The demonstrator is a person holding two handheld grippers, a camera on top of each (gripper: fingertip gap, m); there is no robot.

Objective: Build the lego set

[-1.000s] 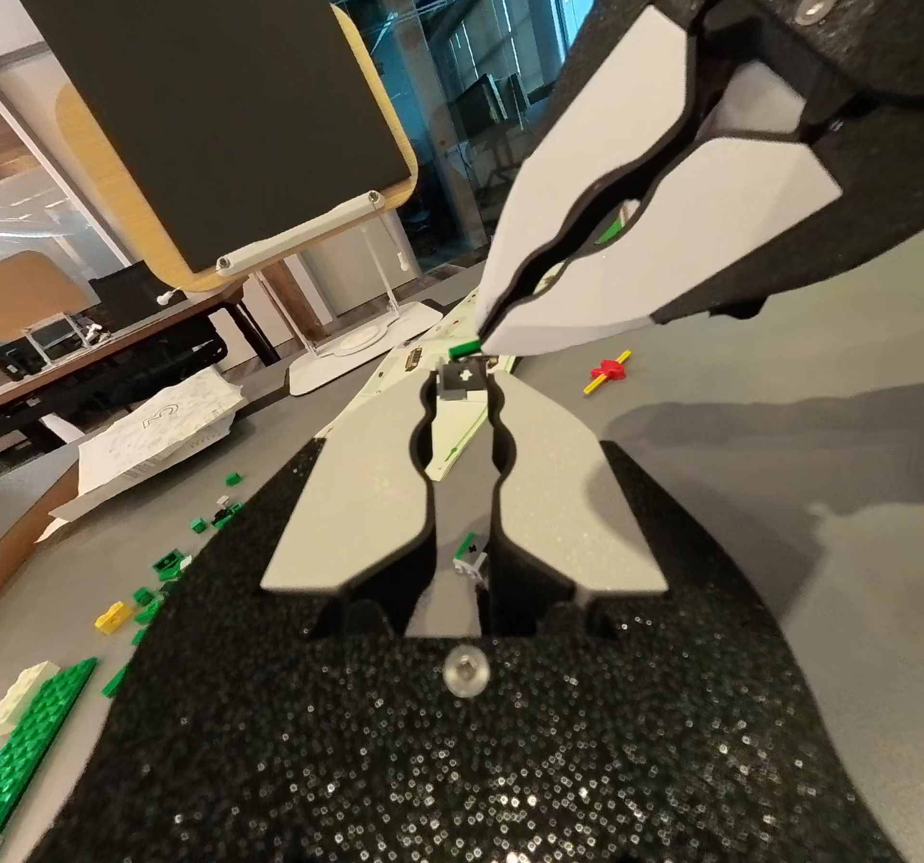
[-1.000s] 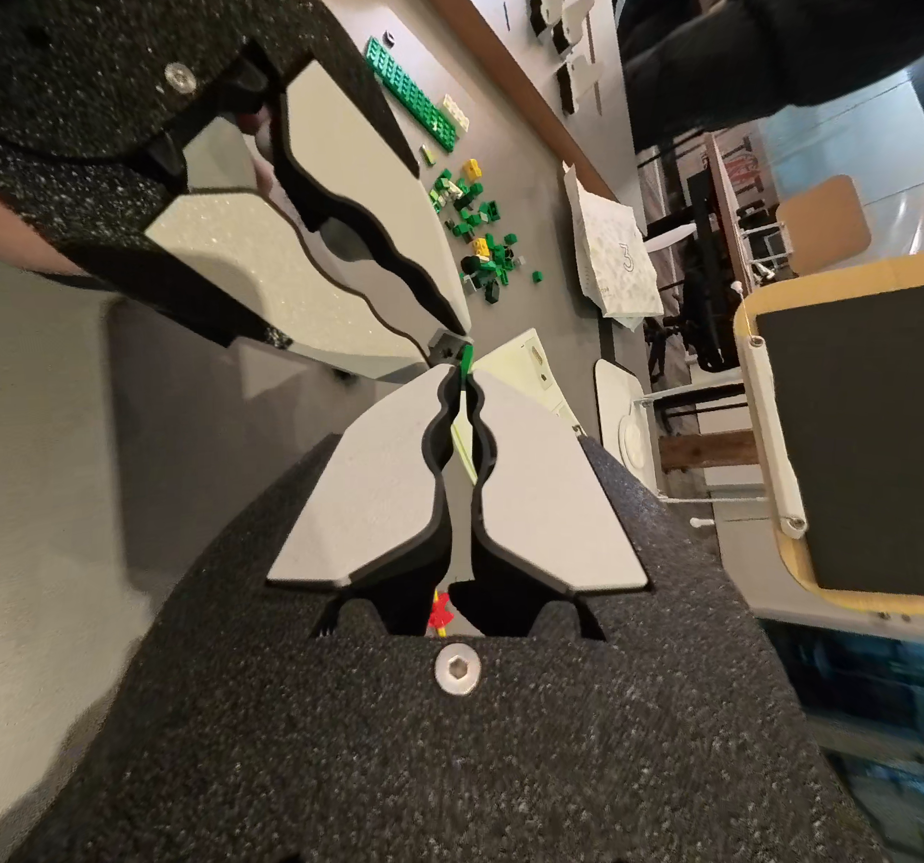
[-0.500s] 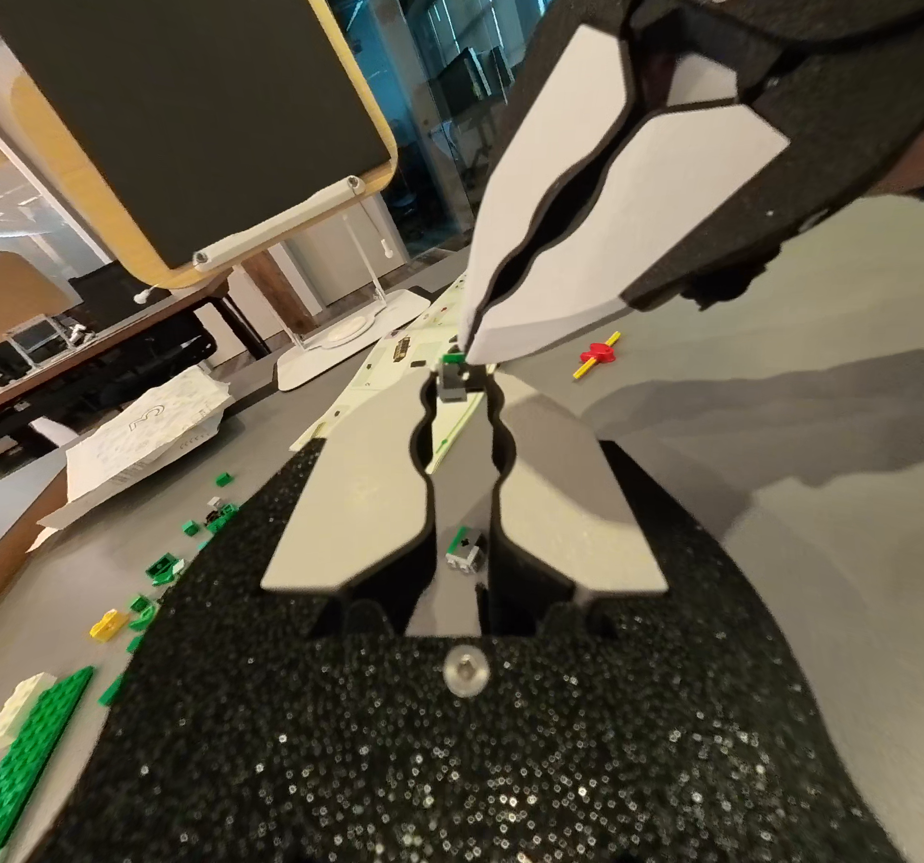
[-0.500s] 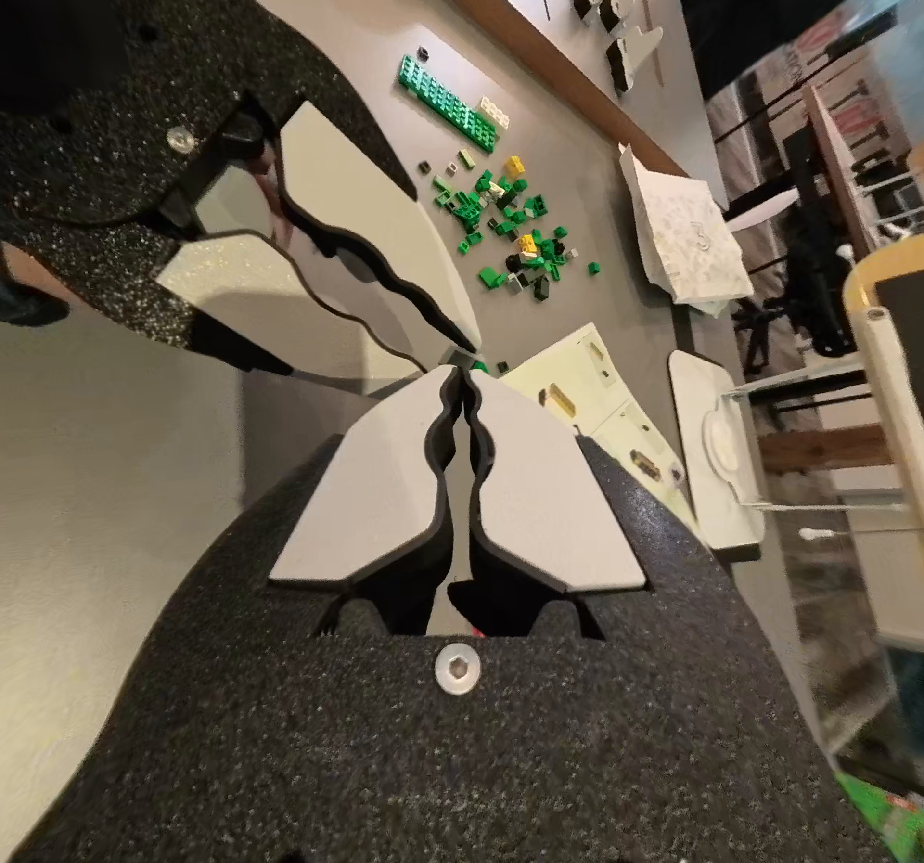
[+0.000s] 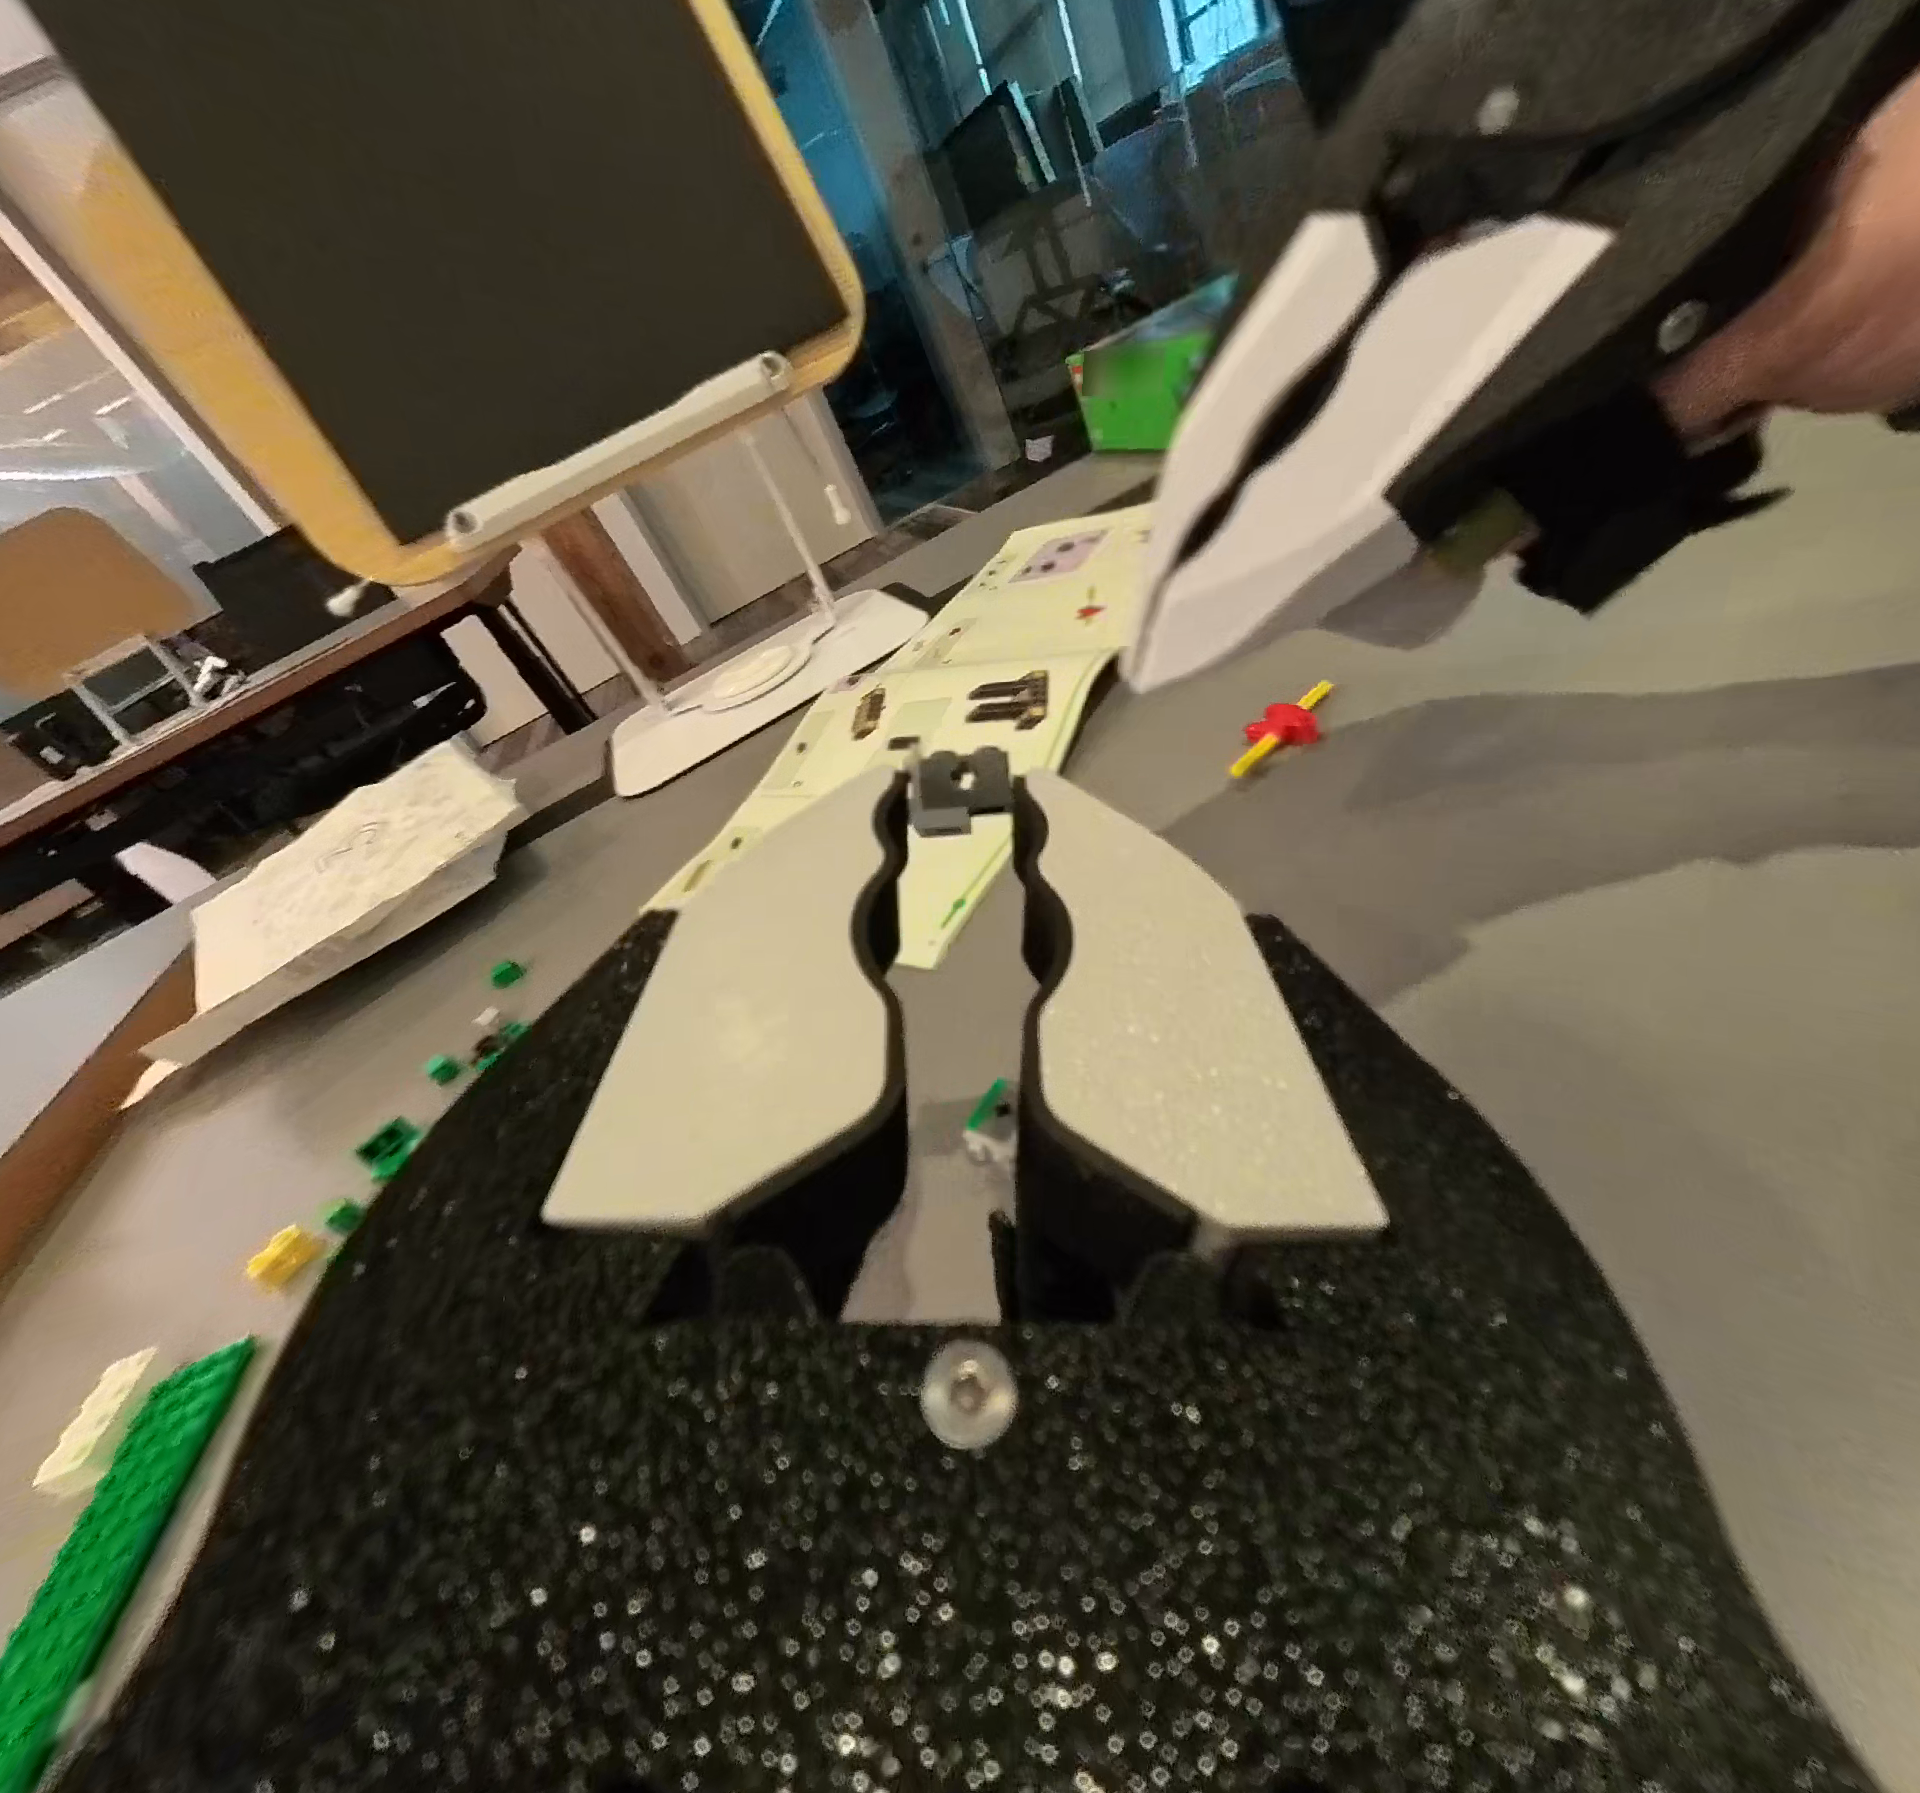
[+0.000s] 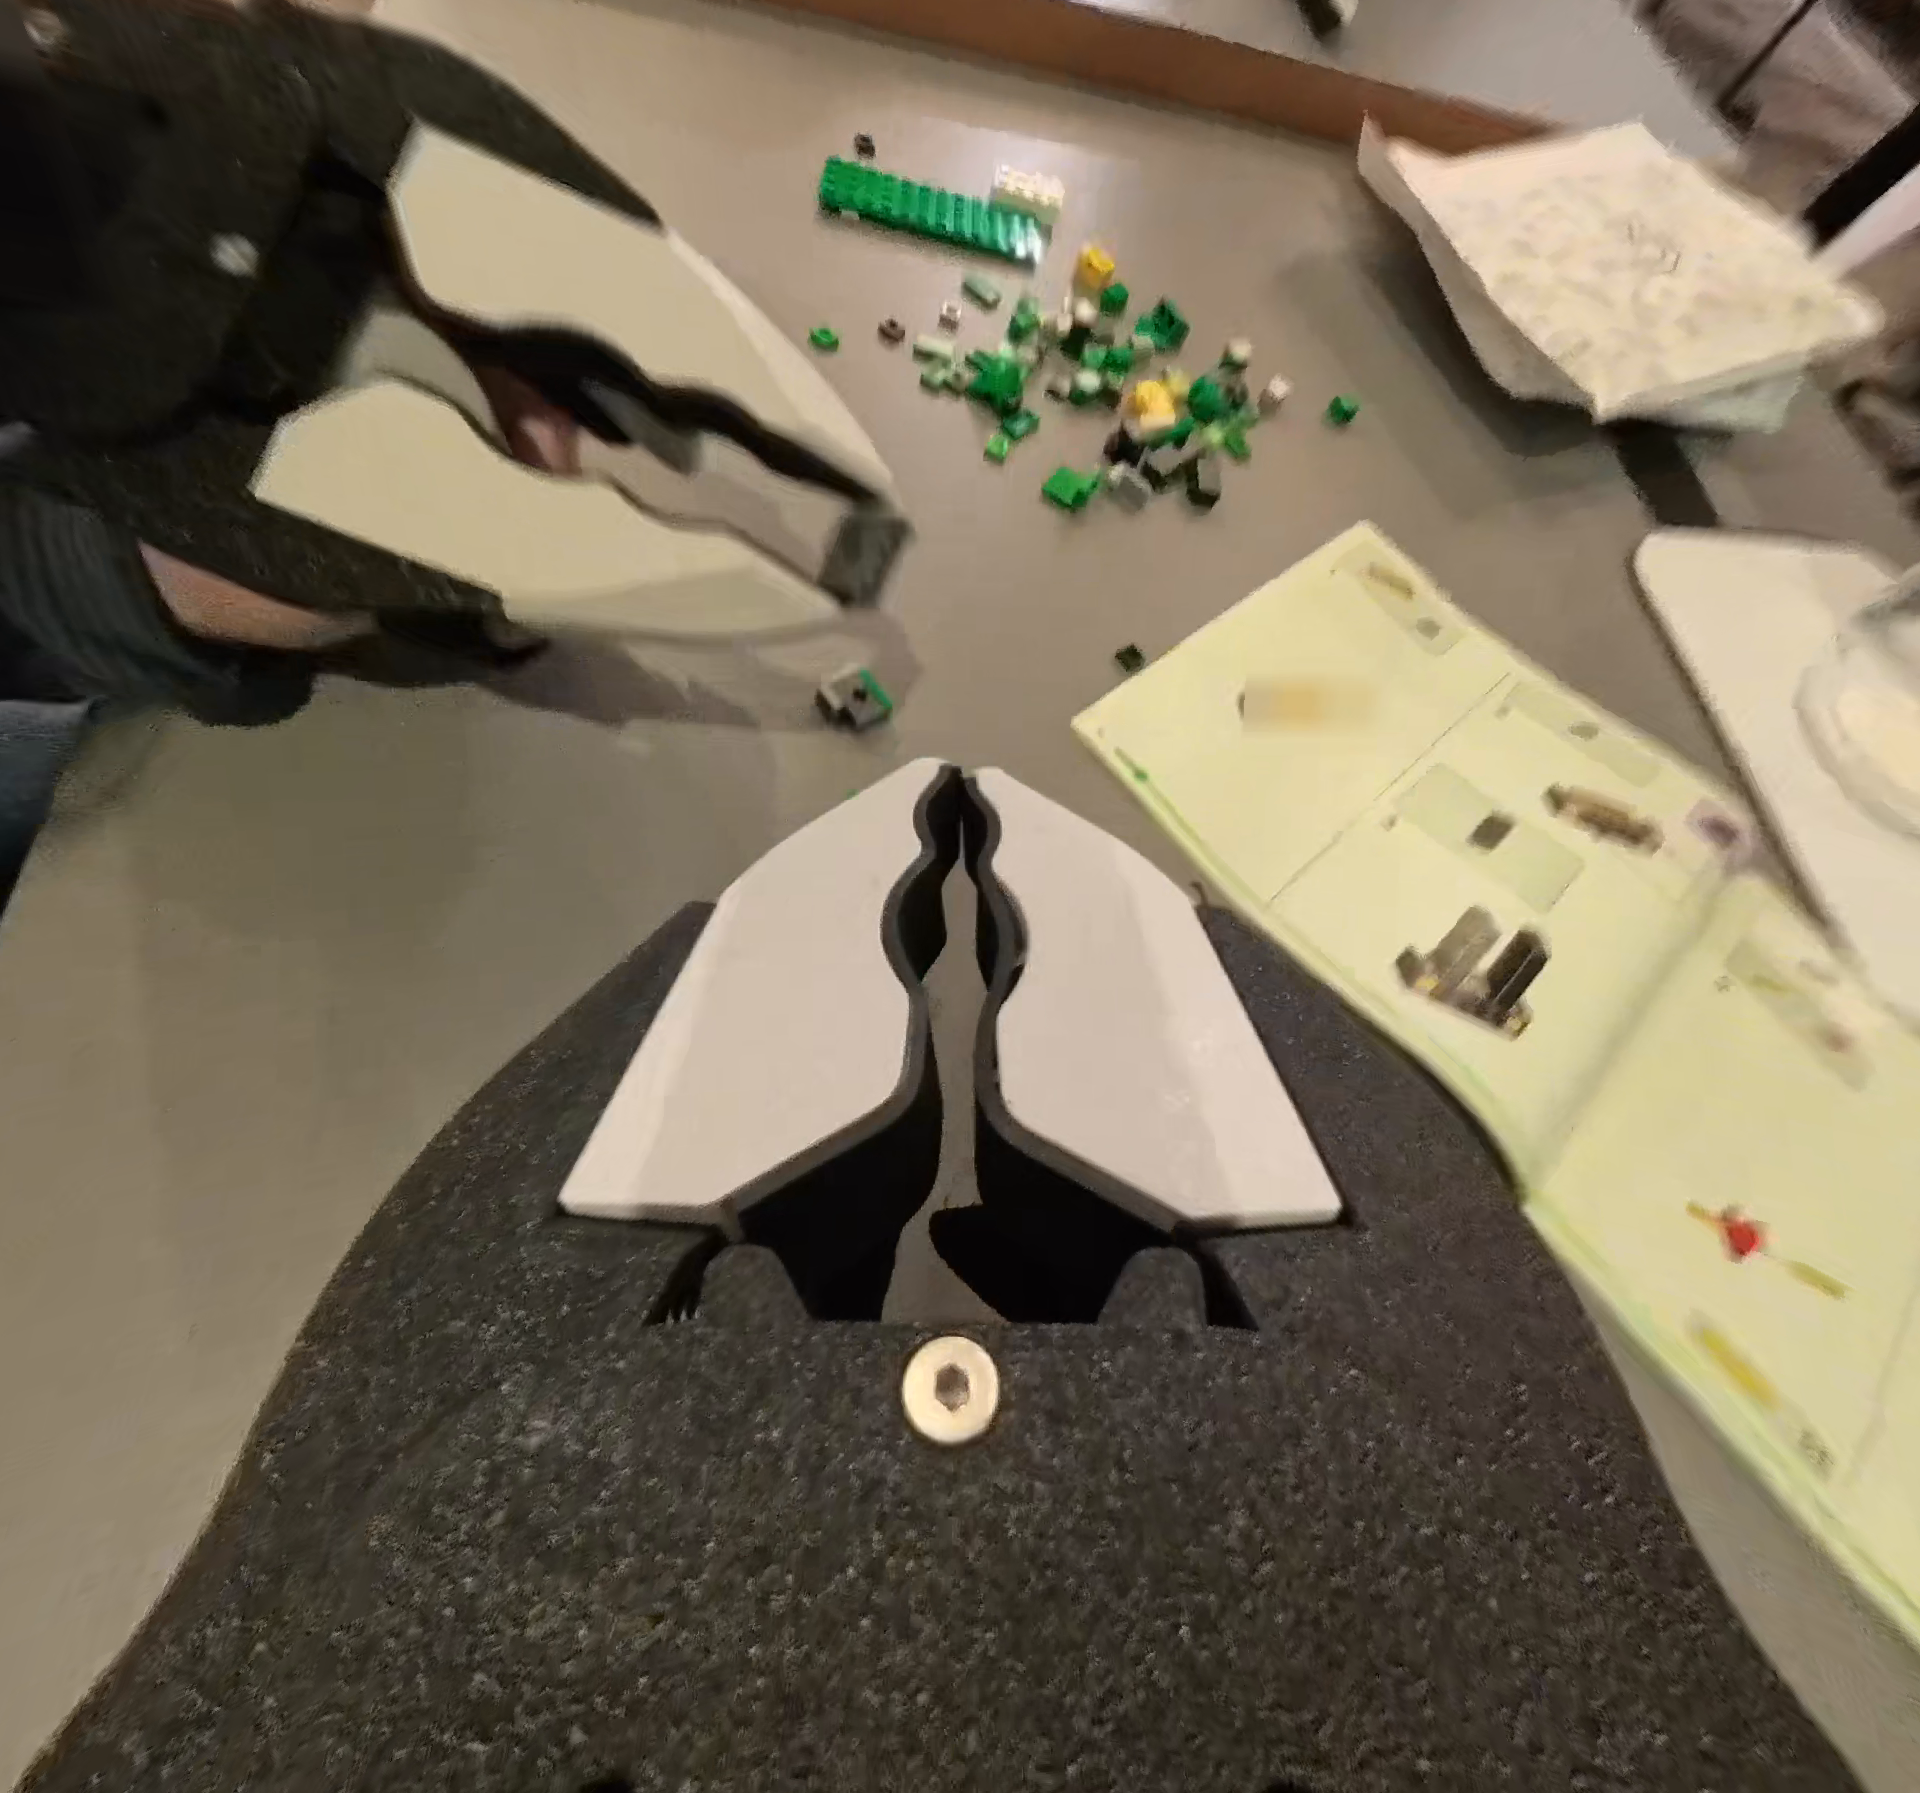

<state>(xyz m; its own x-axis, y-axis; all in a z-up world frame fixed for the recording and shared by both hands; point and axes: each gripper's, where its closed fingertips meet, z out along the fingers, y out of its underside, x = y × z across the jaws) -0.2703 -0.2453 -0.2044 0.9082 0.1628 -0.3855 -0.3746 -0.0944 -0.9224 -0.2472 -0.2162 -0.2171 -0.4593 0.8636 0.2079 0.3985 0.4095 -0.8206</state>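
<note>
- Since a second ago, right gripper (image 5: 1143, 673) is pulling clear, its tips together with nothing visibly between them.
- Left gripper (image 5: 954, 793) is clamping the dark grey brick (image 5: 951, 789) above the instruction booklet (image 6: 1455, 912).
- Next piece is likely waiting in the loose pile (image 6: 1101, 393); left should be holding level.

The left gripper (image 5: 954, 793) is held above the table with its fingertips pinched on a small dark grey piece (image 5: 948, 789). The right gripper (image 6: 958, 779) hangs apart from it, higher up, with its fingertips pressed together, and a hand (image 5: 1829, 289) grips its rear.
</note>
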